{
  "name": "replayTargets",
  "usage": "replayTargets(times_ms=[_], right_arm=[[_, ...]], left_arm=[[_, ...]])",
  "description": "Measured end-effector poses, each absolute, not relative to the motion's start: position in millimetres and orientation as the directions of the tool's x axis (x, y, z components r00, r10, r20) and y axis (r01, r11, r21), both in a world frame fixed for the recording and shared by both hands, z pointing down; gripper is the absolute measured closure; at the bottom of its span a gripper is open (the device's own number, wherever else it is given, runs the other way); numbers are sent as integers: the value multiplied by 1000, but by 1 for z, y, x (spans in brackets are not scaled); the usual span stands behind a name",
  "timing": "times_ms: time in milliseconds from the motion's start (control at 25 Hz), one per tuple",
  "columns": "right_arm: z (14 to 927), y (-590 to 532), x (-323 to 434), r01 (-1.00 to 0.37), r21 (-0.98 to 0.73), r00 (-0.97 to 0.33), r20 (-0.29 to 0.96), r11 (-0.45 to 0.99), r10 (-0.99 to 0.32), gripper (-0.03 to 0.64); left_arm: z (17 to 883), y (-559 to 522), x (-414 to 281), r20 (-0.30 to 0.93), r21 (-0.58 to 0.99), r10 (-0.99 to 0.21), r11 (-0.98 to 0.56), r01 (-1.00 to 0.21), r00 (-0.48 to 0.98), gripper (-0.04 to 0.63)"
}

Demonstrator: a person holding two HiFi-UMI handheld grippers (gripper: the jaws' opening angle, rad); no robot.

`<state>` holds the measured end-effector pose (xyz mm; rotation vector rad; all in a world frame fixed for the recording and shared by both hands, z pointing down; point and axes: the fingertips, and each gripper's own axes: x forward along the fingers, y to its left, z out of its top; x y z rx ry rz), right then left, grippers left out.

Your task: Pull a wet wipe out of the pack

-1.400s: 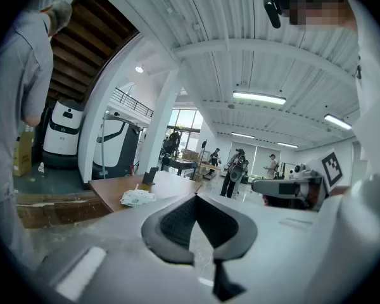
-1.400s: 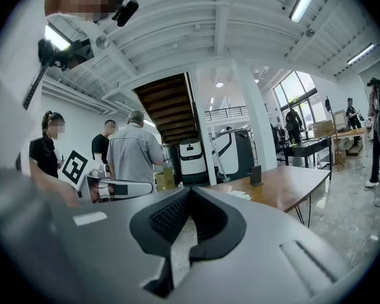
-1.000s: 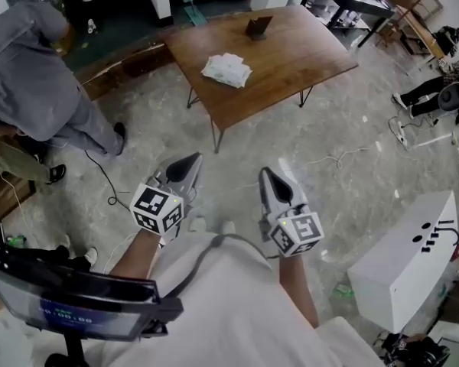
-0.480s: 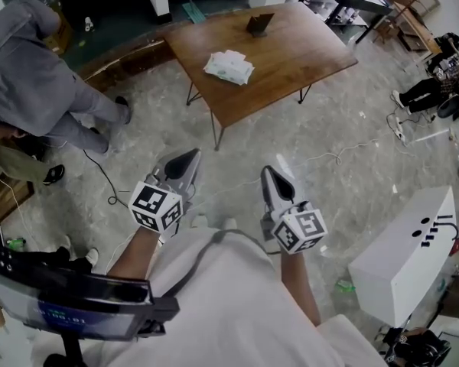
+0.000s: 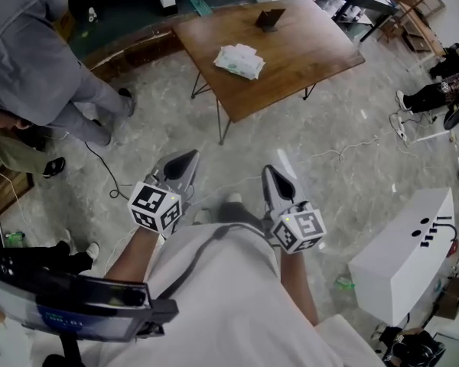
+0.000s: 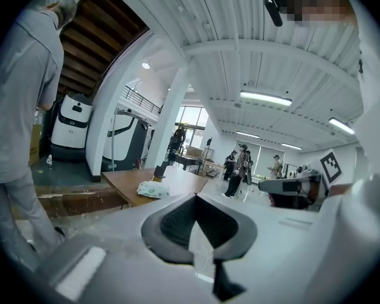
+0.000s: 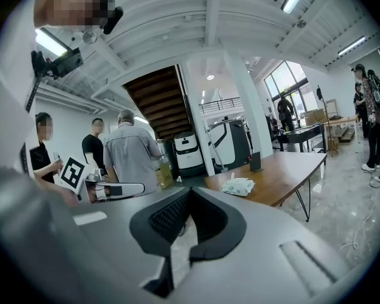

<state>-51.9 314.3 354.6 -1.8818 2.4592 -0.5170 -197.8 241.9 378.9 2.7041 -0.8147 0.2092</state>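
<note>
The white wet wipe pack (image 5: 239,60) lies on a brown wooden table (image 5: 314,48) far ahead of me, across bare floor. My left gripper (image 5: 182,163) and right gripper (image 5: 276,176) are held side by side at waist height, both pointing toward the table and well short of it. Both are shut with nothing between the jaws. In the left gripper view the pack (image 6: 152,189) shows small above the closed left gripper (image 6: 196,198). From the right gripper view, the pack (image 7: 238,186) sits on the table (image 7: 285,170) beyond the closed right gripper (image 7: 190,192).
A small dark stand (image 5: 269,17) is at the table's far side. A person in grey (image 5: 38,67) stands at the left. A white box (image 5: 409,258) sits on the floor at the right, cables (image 5: 344,155) trail nearby, and a dark screen (image 5: 69,300) is at bottom left.
Both grippers have been carried a little forward toward the table, still shut. The person in grey has shifted at the left, and the table sits slightly further right in the head view.
</note>
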Motion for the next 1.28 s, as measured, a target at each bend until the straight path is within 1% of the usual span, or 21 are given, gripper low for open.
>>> replayTargets(times_ms=[200, 520, 760, 960, 1280], right_arm=[[354, 293, -49, -934, -259, -296, 182, 245, -938, 608], [362, 228, -27, -920, -271, -332, 149, 285, -931, 607], [383, 144, 25, -902, -297, -370, 162, 313, -915, 607], [378, 60, 79, -887, -279, -425, 177, 369, -888, 607], [382, -54, 124, -789, -344, -587, 176, 509, -791, 607]], left_arm=[[382, 225, -204, 229, 239, -530, -782, -575, 816, 592], [392, 173, -189, 237, 223, -571, -756, -616, 786, 592], [402, 93, -134, 266, 199, -588, -742, -641, 764, 591], [394, 19, -76, 287, 165, -590, -746, -645, 755, 591], [402, -76, -19, 329, 167, -634, -691, -703, 700, 591]])
